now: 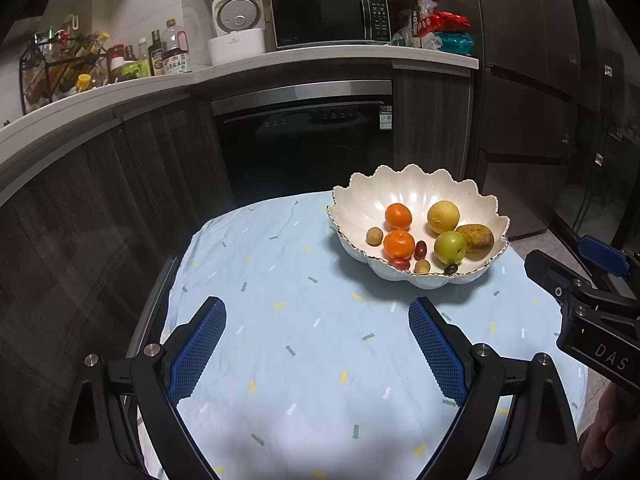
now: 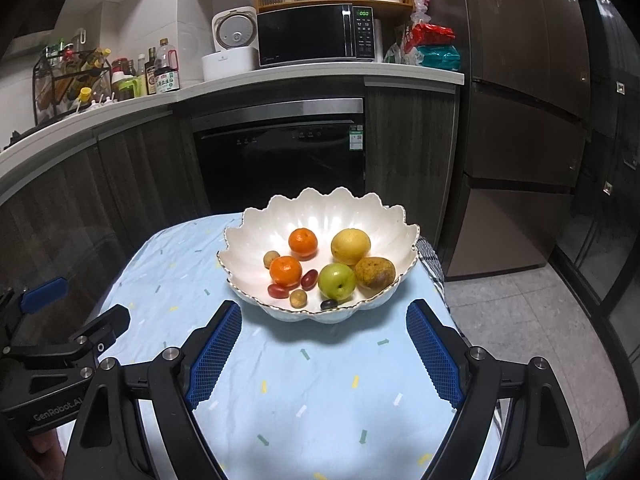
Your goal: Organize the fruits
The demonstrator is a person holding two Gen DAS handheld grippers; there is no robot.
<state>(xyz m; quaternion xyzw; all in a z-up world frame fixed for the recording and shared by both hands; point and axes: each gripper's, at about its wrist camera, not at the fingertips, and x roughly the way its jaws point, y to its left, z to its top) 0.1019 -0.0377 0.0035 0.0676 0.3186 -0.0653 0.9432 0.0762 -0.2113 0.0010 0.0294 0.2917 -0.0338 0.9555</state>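
**Fruit bowl on table: both tongs open, nothing gripped**

Item 1 – bowl (image 2: 320,216): white, scalloped rim w/ thin gold edge, sitting on the light-blue tablecloth (image 2: 300,392) toward the far right part of the table. Holding all fruit in view.

Contents, per right wrist view:
- 2 oranges: one (image 2: 303,243) lying toward the back, one (image 2: 285,271) nearer front-left.
- Yellow round fruit (image 2: 350,246) resting at back right.
- Green apple (image 2: 337,281) sitting front centre, touching the brownish pear-like fruit (image 2: 374,273) on its right.
- 2 small red oval fruits: one (image 2: 309,279) between front orange and apple, one (image 2: 277,290) lying just in front of that orange.
- 2 small tan round fruits: one (image 2: 271,259) at left, one (image 2: 298,298) near front rim.
- 1 small dark fruit (image 2: 329,304) sitting at the front rim; kind – can't tell.

Item 2 – left gripper (image 1: 317,350): hovering over bare cloth, left of and short of the bowl. Blue pads standing wide apart, nothing between.

Item 3 – right gripper (image 2: 324,354): pointing straight at the bowl, jaws spread wide, near rim lying just beyond the tips. Not touching; holding nothing.

Backgrnd: counter carrying microwave (image 2: 314,36), rice cooker (image 2: 232,46), sauce bottles (image 2: 160,70); built-in dishwasher (image 2: 280,152) showing below.
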